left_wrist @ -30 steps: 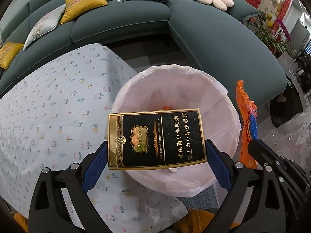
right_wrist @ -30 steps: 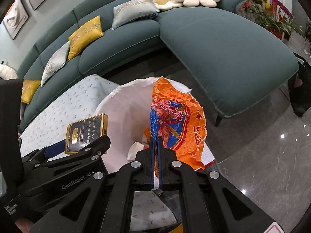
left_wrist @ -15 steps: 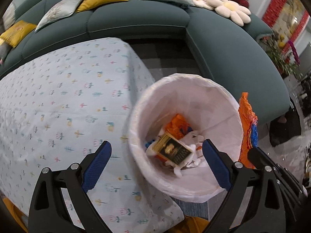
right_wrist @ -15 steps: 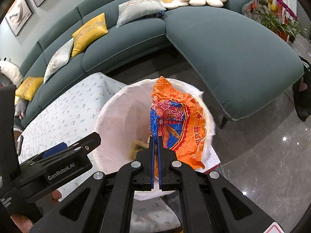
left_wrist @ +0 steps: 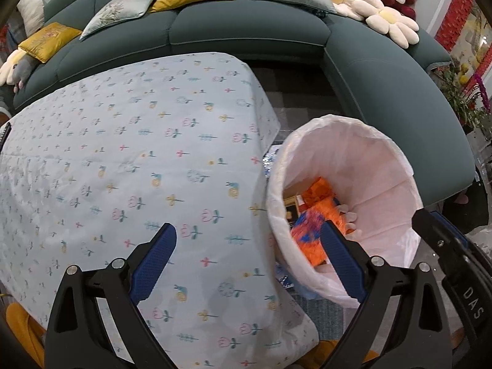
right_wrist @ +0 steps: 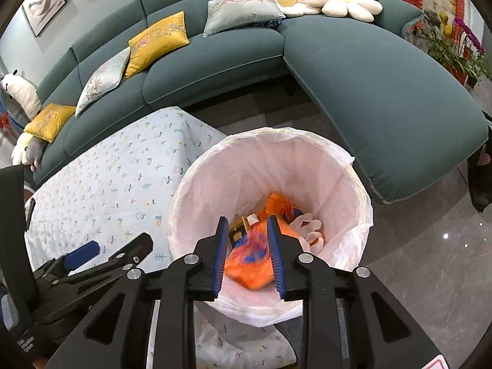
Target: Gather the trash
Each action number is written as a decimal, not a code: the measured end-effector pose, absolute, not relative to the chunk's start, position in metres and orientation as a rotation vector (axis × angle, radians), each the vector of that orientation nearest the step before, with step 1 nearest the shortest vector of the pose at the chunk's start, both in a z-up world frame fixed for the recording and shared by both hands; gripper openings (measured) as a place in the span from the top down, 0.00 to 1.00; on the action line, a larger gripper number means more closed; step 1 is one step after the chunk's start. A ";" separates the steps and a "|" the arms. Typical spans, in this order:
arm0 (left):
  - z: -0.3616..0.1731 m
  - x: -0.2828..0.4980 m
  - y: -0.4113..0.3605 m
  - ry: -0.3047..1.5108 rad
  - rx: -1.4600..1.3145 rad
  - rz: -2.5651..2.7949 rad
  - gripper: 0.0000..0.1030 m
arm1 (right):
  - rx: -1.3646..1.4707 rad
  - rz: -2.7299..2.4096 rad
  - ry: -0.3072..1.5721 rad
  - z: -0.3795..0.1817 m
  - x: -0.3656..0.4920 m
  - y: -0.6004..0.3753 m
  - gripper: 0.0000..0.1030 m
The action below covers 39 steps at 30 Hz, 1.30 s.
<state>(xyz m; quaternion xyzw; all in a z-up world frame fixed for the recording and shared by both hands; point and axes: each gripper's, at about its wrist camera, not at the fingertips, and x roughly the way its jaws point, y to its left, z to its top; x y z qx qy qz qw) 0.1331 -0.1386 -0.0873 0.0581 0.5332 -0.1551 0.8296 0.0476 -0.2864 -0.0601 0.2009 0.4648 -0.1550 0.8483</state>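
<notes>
A round bin with a white liner (right_wrist: 335, 166) stands on the floor beside the table; it also shows in the left wrist view (left_wrist: 384, 156). Inside lie an orange and blue snack wrapper (right_wrist: 252, 261), blurred, a black and gold cigarette box (right_wrist: 238, 230) and white crumpled paper (right_wrist: 307, 227). My right gripper (right_wrist: 247, 256) is open and empty above the bin's near rim. My left gripper (left_wrist: 246, 261) is open and empty over the table's right edge, next to the bin. The wrapper (left_wrist: 310, 233) and the box (left_wrist: 290, 204) show in the left wrist view too.
A table with a pale flowered cloth (left_wrist: 123, 153) lies left of the bin. A dark green corner sofa (right_wrist: 369, 70) with yellow and grey cushions runs behind and to the right. Grey tiled floor (right_wrist: 430, 261) is on the right.
My left gripper let go of the cigarette box, which fell into the bin, then moved left over the table. My right gripper opened and the orange wrapper dropped into the bin.
</notes>
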 end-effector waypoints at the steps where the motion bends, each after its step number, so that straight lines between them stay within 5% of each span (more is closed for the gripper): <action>1: -0.087 0.133 -0.137 1.129 0.124 -0.327 0.13 | 0.421 -0.327 0.980 -0.060 0.047 -0.285 0.74; 28: -0.076 0.106 -0.116 1.072 0.198 -0.293 0.13 | 0.331 -0.352 0.991 -0.042 0.015 -0.262 0.19; 39: -0.082 0.098 -0.120 1.076 0.227 -0.292 0.12 | 0.298 -0.388 0.982 -0.045 0.004 -0.268 0.06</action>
